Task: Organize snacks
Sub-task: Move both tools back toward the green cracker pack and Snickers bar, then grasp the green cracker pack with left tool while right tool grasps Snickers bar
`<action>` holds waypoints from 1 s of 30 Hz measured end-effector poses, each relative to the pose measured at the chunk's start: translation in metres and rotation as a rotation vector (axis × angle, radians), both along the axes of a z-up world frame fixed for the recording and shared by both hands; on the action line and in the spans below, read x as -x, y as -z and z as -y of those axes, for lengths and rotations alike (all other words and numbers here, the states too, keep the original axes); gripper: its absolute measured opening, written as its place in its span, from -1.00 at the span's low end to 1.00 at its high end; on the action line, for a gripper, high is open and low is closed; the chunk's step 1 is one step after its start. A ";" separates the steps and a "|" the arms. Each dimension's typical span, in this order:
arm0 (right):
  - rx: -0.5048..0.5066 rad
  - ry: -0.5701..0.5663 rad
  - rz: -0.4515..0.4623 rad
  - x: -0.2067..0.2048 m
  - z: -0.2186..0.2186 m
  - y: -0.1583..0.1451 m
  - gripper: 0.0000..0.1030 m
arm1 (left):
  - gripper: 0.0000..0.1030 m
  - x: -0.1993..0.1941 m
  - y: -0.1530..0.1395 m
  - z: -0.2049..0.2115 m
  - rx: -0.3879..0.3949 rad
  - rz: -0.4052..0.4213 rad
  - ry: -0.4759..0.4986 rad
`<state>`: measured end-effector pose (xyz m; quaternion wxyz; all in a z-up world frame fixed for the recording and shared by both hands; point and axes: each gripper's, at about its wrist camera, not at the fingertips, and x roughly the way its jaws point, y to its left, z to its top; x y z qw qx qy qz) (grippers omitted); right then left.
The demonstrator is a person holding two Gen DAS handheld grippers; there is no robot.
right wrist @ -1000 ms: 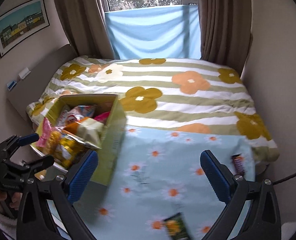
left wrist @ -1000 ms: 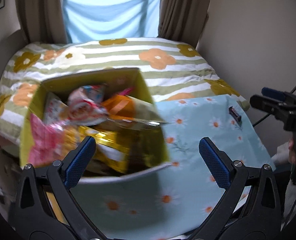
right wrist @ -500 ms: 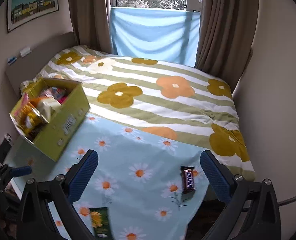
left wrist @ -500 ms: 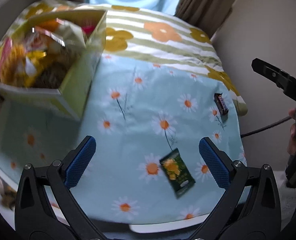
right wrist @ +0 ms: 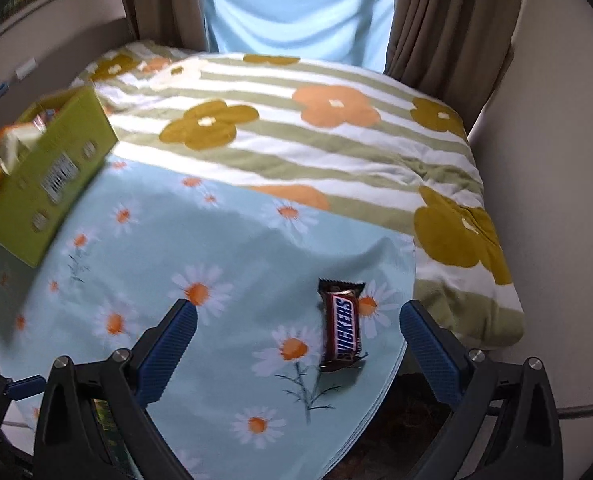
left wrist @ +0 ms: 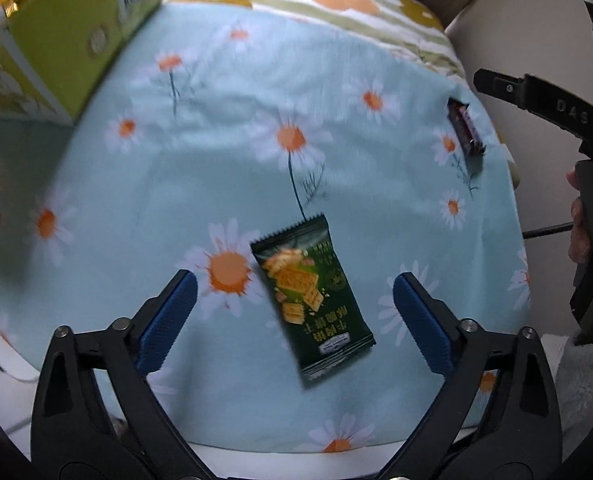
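Note:
A dark green cracker packet lies flat on the light blue daisy cloth. My left gripper hovers above it, jaws wide and closing, the packet between the blue pads but untouched. A brown Snickers bar lies near the cloth's right edge, also seen as the Snickers bar in the left wrist view. My right gripper hangs over it, jaws closing, pads clear of the bar. The yellow-green snack box stands at the far left, full of packets.
The cloth covers a small table whose rounded edge drops off at the right. Behind it lies a bed with a striped flower quilt. A wall stands to the right, curtains and a window at the back. A hand holds the right gripper's handle.
Both grippers have swung away from the snack box and come down toward the cloth. The left now sits over the green packet, the right over the Snickers bar. Both pairs of jaws have narrowed slightly.

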<state>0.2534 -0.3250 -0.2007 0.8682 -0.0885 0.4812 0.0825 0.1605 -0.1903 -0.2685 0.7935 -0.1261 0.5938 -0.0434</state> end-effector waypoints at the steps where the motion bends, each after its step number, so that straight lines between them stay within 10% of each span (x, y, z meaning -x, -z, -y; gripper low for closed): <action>1: 0.010 -0.008 -0.022 -0.003 0.001 0.007 0.65 | 0.80 0.000 0.005 0.002 0.000 -0.012 -0.008; 19: 0.044 -0.025 -0.103 -0.010 0.013 0.052 0.55 | 0.56 0.003 0.021 0.021 -0.259 -0.034 0.066; 30: 0.049 -0.022 -0.102 -0.019 0.024 0.054 0.28 | -0.15 -0.005 0.020 0.022 -0.214 -0.047 0.064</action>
